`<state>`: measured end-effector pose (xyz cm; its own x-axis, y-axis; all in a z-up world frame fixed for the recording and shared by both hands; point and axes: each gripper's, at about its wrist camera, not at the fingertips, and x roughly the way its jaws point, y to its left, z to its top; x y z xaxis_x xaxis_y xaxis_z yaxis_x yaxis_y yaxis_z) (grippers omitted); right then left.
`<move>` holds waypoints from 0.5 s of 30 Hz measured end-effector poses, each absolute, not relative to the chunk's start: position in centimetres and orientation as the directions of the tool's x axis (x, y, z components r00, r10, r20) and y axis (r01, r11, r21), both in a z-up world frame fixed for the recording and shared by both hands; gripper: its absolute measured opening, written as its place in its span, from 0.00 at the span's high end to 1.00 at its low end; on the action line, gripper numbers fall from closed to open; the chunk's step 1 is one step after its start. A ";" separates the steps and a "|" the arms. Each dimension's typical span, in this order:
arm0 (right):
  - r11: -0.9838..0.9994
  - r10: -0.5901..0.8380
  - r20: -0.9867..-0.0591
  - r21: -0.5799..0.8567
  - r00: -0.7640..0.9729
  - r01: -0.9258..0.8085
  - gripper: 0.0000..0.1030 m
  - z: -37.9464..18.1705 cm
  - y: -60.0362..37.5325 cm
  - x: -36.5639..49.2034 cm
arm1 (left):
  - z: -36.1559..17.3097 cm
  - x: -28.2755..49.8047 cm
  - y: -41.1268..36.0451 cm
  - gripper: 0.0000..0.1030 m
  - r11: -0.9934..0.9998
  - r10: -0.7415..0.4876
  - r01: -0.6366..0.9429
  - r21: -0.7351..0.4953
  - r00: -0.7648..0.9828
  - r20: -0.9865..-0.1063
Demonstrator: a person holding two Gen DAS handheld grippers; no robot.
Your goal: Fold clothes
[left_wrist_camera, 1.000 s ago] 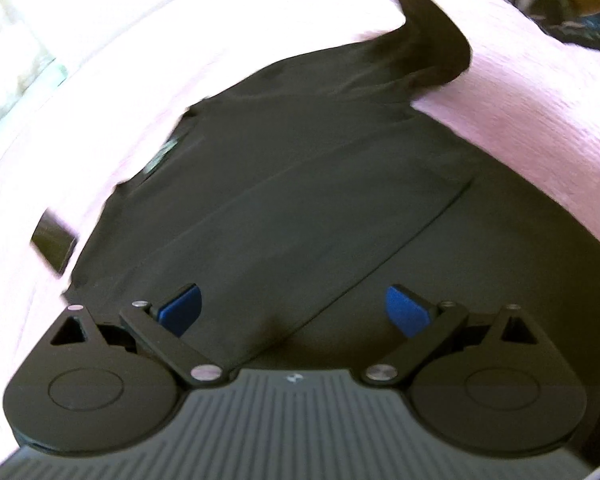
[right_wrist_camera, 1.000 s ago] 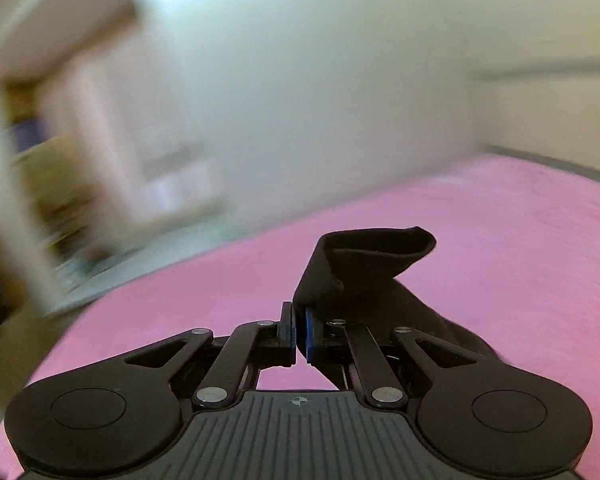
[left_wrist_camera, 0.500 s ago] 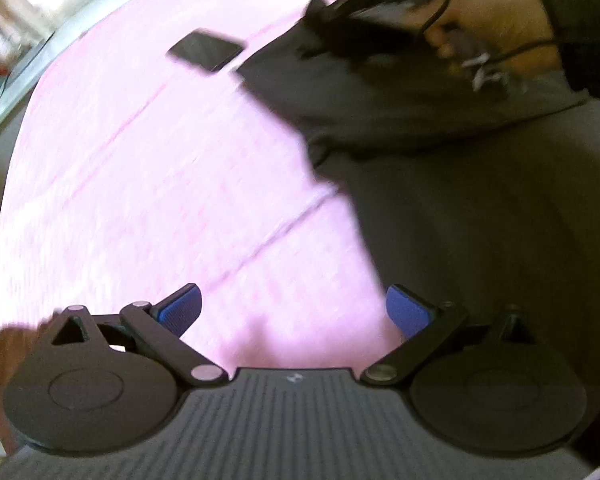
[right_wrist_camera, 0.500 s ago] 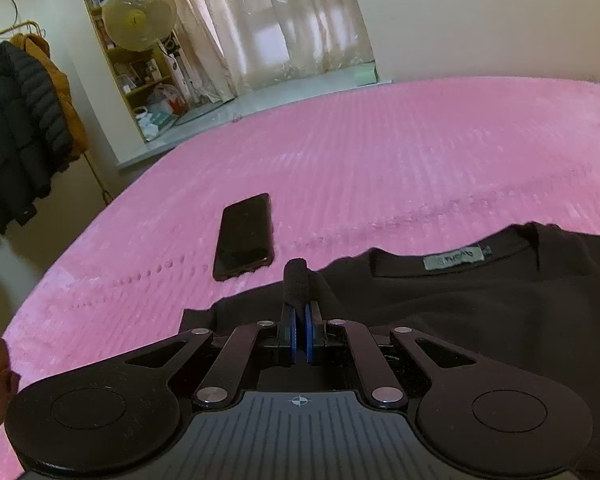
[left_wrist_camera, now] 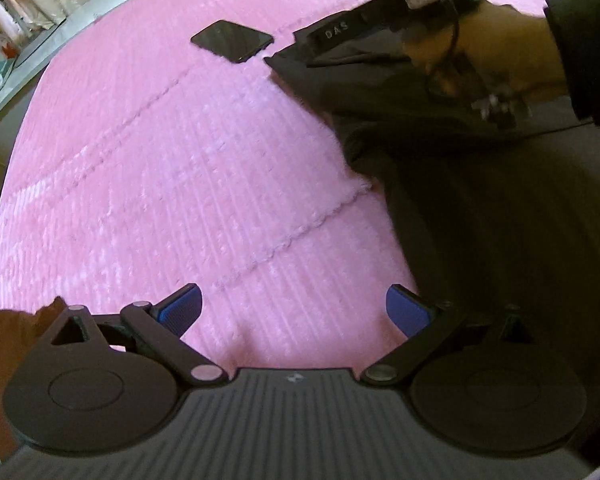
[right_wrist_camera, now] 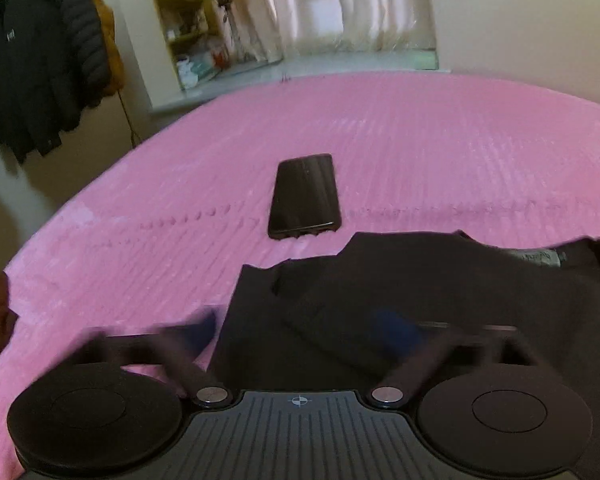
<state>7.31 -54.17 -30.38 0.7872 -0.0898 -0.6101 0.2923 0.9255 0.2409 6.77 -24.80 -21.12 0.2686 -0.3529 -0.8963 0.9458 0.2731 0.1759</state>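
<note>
Folding stage: black garment (right_wrist_camera: 440, 300) lying flat on pink bed (right_wrist_camera: 420, 140), phone (right_wrist_camera: 305, 196) just beyond its edge
Right gripper (right_wrist_camera: 296, 332): jaws just sprung apart, fabric released beneath
Left gripper (left_wrist_camera: 294, 310): spread wide, empty, over bare bed beside garment

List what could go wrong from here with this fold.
1. The phone lies on the bed right beside the shirt edge; the next fold or drag could sweep it along or bury it.
2. The right gripper has just opened low over the folded sleeve, so lifting away carelessly may snag it and undo the fold.
</note>
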 end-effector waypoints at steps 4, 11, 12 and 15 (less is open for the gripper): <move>0.882 -0.087 -0.601 0.324 0.794 0.342 0.11 -29.6 -55.9 3.4 | -21.5 6.5 -26.2 0.06 0.249 -0.357 0.952 0.178 0.261 -0.897; 0.654 -0.286 -0.694 0.362 0.661 0.664 0.11 -30.9 -65.9 -9.6 | -21.4 4.9 -31.0 0.06 0.185 -0.412 0.965 0.185 0.247 -0.877; 0.597 -0.315 -0.710 0.368 0.630 0.713 0.11 -31.3 -67.6 -11.8 | -21.4 4.3 -31.6 0.06 0.174 -0.414 0.967 0.188 0.245 -0.877; 0.500 -0.320 -0.726 0.417 0.609 0.759 0.11 -31.7 -71.2 -17.3 | -21.5 2.5 -33.5 0.06 0.141 -0.420 0.970 0.196 0.238 -0.876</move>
<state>-17.33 -71.20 -31.66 0.6086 -0.3196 -0.7262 0.7595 0.4997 0.4165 2.50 -33.52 -21.50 0.2378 -0.4202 -0.8757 0.9704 0.1413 0.1957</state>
